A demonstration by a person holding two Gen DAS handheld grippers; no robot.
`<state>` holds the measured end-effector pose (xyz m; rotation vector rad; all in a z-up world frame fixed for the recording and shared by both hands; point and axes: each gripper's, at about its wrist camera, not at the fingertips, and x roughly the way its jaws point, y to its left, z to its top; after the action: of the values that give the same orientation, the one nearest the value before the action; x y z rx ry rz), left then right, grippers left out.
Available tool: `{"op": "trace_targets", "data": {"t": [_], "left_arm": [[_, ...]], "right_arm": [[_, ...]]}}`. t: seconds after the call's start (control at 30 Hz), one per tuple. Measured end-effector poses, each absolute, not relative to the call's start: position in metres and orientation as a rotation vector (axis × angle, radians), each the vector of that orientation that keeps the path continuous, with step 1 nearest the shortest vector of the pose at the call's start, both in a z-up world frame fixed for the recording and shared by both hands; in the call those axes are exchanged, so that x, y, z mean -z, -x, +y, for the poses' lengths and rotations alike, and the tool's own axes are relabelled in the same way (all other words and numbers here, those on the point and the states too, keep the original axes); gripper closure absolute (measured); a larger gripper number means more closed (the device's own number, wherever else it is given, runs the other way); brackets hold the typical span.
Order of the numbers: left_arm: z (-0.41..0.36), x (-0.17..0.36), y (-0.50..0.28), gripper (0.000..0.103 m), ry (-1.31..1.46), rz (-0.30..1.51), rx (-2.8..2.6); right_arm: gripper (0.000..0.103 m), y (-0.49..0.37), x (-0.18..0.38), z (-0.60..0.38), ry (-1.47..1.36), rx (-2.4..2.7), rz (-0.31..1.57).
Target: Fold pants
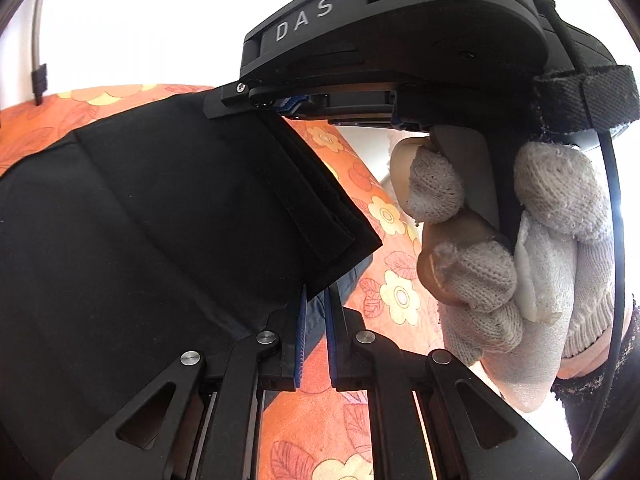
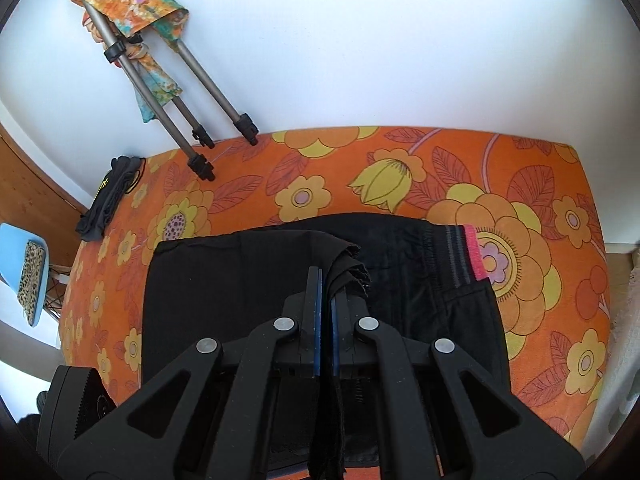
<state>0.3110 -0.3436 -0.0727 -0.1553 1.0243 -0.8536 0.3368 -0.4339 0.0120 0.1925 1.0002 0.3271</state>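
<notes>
While the left wrist view looked along the left tongs point(image 1: 315, 312), the black pants point(image 1: 160, 208) filled the left and centre of the frame, spread over the orange floral sheet point(image 1: 384, 240). Blue pads sat close together with a narrow gap; dark cloth ran between them, so I judged them gripping a pants edge, though the bite itself was partly hidden. A hemmed corner hung free just above the tips. The right tongs point(image 1: 344, 110) crossed the top of this view, held by a gloved hand point(image 1: 516, 240), clamped on the upper edge of the same fold.

From the right wrist view, the right tongs point(image 2: 325, 292) were closed on a bunched fold of pants point(image 2: 224, 280), cloth trailing down between the pads. Below lay the rest of the garment, long axis running left to right across the bed point(image 2: 540, 184), waistband point(image 2: 464, 252) with its pink trim to the right. A tripod point(image 2: 192, 120) and a small dark bundle point(image 2: 108, 200) stood well apart at far left.

Judgement: both tongs held one lifted edge, the right nearer the waistband; the fold would need carrying across toward that end.
</notes>
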Motion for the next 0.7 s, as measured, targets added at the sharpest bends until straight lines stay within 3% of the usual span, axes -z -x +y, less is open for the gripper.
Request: {"op": "trace_targets", "data": {"t": [0.27, 0.53, 0.7], "left_arm": [[-0.368, 0.093, -0.306, 0.095, 0.049, 1.119, 0.956], [-0.286, 0.056, -0.300, 0.094, -0.049, 1.020, 0.856], [-0.244, 0.086, -0.312, 0.094, -0.149, 1.088, 0.694]], "right_arm": [[0.100, -0.330, 0.036, -0.466, -0.228, -0.322, 1.054], [0.100, -0.323, 0.036, -0.473, -0.248, -0.335, 1.038], [0.100, -0.317, 0.041, -0.487, -0.263, -0.301, 1.046]]}}
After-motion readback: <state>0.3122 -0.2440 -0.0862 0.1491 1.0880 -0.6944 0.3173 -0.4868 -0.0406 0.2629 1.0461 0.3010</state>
